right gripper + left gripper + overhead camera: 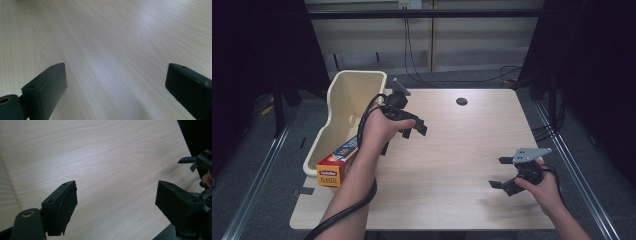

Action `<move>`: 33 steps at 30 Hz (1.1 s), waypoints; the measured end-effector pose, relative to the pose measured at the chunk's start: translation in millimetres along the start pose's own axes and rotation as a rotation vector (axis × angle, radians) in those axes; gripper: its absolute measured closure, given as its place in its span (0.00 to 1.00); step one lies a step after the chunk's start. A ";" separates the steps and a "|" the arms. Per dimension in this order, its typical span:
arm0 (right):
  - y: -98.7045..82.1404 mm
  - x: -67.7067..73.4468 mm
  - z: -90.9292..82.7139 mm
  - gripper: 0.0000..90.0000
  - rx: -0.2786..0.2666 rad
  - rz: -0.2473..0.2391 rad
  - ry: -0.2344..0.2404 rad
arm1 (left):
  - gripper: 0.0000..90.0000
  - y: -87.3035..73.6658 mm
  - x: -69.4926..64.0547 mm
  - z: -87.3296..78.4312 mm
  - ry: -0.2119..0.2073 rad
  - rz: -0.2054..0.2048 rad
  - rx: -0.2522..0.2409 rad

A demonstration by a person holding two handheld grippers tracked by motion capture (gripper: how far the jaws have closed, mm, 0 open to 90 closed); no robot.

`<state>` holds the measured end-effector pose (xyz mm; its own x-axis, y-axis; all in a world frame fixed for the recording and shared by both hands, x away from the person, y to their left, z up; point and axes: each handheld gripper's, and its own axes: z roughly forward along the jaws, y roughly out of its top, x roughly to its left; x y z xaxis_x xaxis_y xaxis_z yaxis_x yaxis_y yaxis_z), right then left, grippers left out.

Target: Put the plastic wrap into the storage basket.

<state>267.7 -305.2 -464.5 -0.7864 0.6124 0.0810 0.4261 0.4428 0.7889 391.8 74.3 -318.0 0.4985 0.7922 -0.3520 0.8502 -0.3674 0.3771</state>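
Light wood counter point(452, 150), seen from above. Left gripper point(412, 131) held above the counter's left-middle area, just right of a cream plastic bin point(343, 107) that sits along the counter's left edge. Its fingers are spread and released, with bare wood between them in the left gripper view point(113, 202); nothing grasped. An orange box of plastic wrap point(337, 162) lies at the near end of the bin, its front end sticking out over the rim and partly hidden behind the left forearm point(357, 185); it is near the left gripper but apart from it, untouched. A black cable point(362, 200) trails from the left gripper down along the forearm. Right gripper point(502, 172) low over the counter's near right corner, held by the right hand point(539, 187), grey three-cornered plate point(529, 154) on top. Its fingers also stand wide and released, pointing toward the middle of the counter; the right gripper view shows plain wood grain between them point(116, 85). Far side of the counter has a small dark round hole point(461, 101). The two grippers are well apart. The right gripper shows at the right edge of the left gripper view point(197, 161).
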 end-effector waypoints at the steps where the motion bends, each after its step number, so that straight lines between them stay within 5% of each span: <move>1: -0.1 -0.1 0.1 0.04 -0.002 -0.002 -0.004 | 0.19 -0.3 0.0 1.4 -0.001 0.005 0.000; 33: -5.2 -2.7 6.8 0.03 0.031 0.000 -0.008 | 0.18 -28.0 5.4 63.2 -0.090 0.026 0.013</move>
<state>270.7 -304.7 -472.9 -0.7829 0.6174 0.0763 0.4398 0.4625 0.7698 381.5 58.1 -384.6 0.5332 0.7357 -0.4177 0.8386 -0.3943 0.3759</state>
